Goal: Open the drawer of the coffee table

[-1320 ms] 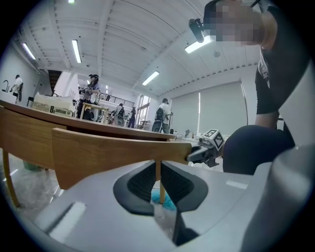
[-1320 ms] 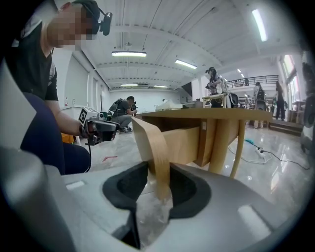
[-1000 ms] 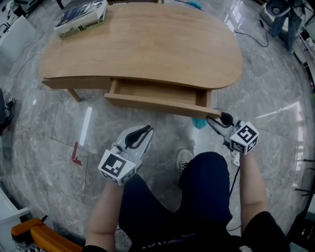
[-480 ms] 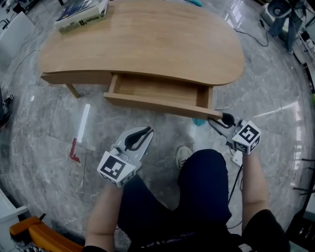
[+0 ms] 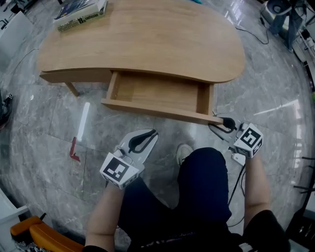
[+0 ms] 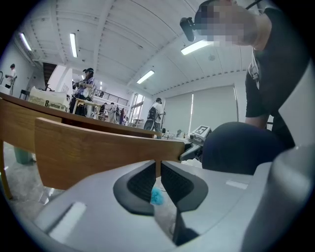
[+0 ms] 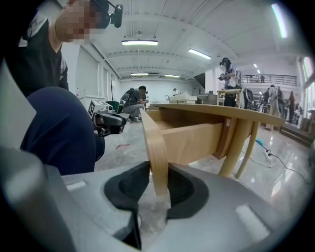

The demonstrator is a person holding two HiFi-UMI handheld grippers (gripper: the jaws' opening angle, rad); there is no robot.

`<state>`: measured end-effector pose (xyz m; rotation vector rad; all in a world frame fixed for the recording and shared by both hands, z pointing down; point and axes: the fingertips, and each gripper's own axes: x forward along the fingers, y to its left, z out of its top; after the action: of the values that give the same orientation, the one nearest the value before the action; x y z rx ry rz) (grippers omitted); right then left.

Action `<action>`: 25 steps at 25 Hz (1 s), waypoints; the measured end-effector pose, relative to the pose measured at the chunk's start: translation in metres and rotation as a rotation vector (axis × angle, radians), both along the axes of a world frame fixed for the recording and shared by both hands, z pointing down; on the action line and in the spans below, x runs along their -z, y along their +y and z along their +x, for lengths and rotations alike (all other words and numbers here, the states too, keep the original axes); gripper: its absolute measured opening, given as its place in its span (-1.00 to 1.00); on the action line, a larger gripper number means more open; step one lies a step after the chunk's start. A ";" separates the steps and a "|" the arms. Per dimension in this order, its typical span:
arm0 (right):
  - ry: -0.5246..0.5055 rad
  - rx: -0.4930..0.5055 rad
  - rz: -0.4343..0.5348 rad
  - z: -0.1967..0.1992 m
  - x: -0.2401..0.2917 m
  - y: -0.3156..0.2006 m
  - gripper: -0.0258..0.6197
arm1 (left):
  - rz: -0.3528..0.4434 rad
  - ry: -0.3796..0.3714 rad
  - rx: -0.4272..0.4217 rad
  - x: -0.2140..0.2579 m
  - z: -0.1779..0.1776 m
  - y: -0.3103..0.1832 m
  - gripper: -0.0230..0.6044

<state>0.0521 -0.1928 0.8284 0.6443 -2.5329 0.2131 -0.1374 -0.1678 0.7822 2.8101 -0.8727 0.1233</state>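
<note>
Drawer (image 5: 157, 93) is sliding out nearer. Right gripper (image 5: 214, 121), jaws just closing, is pinching its right end; left gripper (image 5: 153, 133) is idling closed.

Book (image 5: 81, 14) on far left corner of coffee table (image 5: 162, 49): dark print along pale spine, too small to read. Same spine (image 6: 48, 101) in left gripper view: large first character, "8" or "B", rest illegible. Cubes on left gripper (image 5: 153, 133) and right gripper (image 5: 217, 123): black-and-white square markers, no letters.
</note>
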 end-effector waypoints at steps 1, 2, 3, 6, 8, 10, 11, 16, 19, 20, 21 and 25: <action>0.001 -0.004 0.003 0.000 0.000 0.000 -0.59 | 0.003 0.000 -0.005 0.000 0.001 0.002 -0.80; 0.005 -0.006 0.005 0.000 -0.001 0.001 -0.59 | 0.002 0.003 -0.008 0.000 0.003 0.004 -0.80; 0.012 -0.004 0.007 0.000 -0.001 0.001 -0.59 | -0.001 0.006 -0.009 0.000 0.003 0.005 -0.80; 0.039 0.043 0.004 -0.001 0.000 0.006 -0.61 | -0.005 0.012 -0.013 0.000 0.004 0.012 -0.80; 0.065 0.101 -0.011 -0.003 -0.002 0.020 -0.63 | -0.009 0.008 -0.016 0.000 0.004 0.018 -0.80; 0.101 0.143 -0.025 -0.006 -0.009 0.035 -0.63 | -0.010 0.005 -0.017 0.000 0.003 0.021 -0.80; 0.120 0.156 -0.033 -0.008 -0.015 0.041 -0.63 | -0.008 0.006 -0.016 0.000 0.001 0.021 -0.80; 0.122 0.135 -0.027 -0.016 -0.032 0.054 -0.62 | -0.003 0.019 -0.007 0.002 -0.003 0.020 -0.80; 0.115 0.125 -0.015 -0.015 -0.028 0.055 -0.63 | -0.010 0.012 -0.016 0.002 0.001 0.025 -0.80; 0.122 0.132 -0.009 -0.016 -0.027 0.056 -0.63 | -0.011 0.008 -0.018 0.001 0.001 0.026 -0.80; 0.134 0.141 -0.006 -0.016 -0.027 0.058 -0.63 | -0.011 0.006 -0.019 0.001 0.001 0.028 -0.80; 0.193 0.184 -0.018 -0.019 -0.042 0.072 -0.63 | -0.005 -0.003 -0.023 -0.001 -0.002 0.035 -0.80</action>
<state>0.0327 -0.1212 0.8707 0.4004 -2.3829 0.1027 -0.1390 -0.1332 0.7834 2.8166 -0.8403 0.1324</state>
